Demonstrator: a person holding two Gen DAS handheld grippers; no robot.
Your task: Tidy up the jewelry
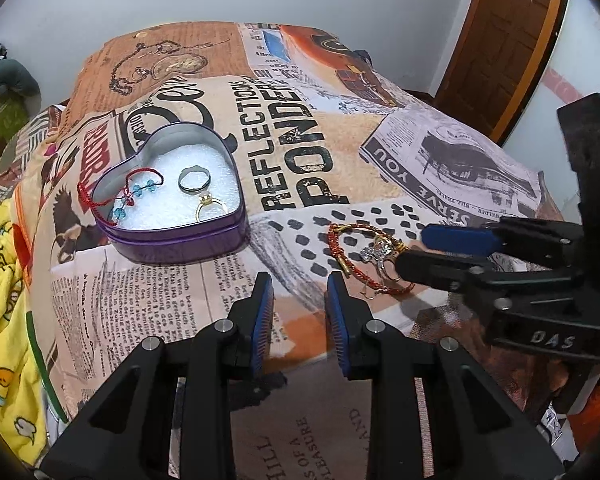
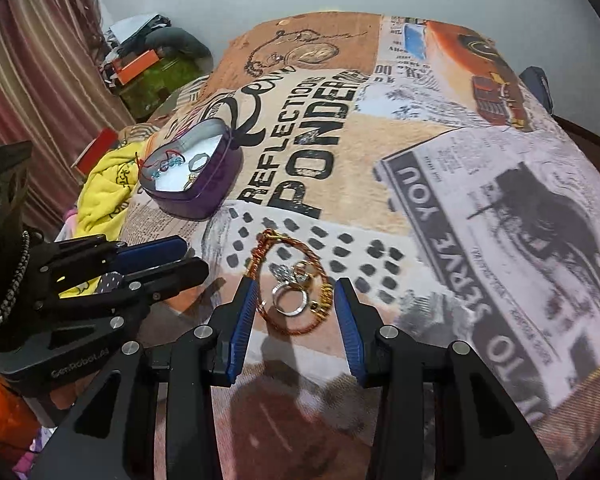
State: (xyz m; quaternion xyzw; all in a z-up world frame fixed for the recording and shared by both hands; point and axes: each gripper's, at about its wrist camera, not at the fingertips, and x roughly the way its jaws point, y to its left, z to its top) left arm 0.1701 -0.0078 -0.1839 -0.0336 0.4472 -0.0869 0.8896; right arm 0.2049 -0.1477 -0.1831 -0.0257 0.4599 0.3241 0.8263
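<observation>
Black-armed right tongs (image 2: pixel 296 300) with blue pads sit closest to the right wrist camera, released, their tips spread to either side of a small pile of jewelry on a bed. That pile is a red-and-gold bracelet (image 2: pixel 296 280) lying flat as a loop, with a silver ring (image 2: pixel 290 300) and a sparkly charm inside it. It lies straight ahead of the right tongs, just beyond and between the tips, not yet gripped; the loop's longer axis runs roughly away from the camera. Left tongs (image 1: pixel 300 292) are also released and empty, hovering over the printed bedspread (image 1: pixel 440 152) with the pile off to their right, so the right hand is clearly nearer.

Farther back and to the left sits a purple heart-shaped tin (image 1: pixel 172 220), open, lined with white foam. It already holds a red cord with blue beads (image 1: pixel 128 192), a dark ring (image 1: pixel 194 180) and a gold ring (image 1: pixel 210 206).

Between pile and tin the bedspread is bare, giving open room for a carry to the left. A yellow blanket (image 1: pixel 0 280) marks the bed's left edge, near the tin. Loose pieces inside the loop could slip if only the bracelet is pinched.
</observation>
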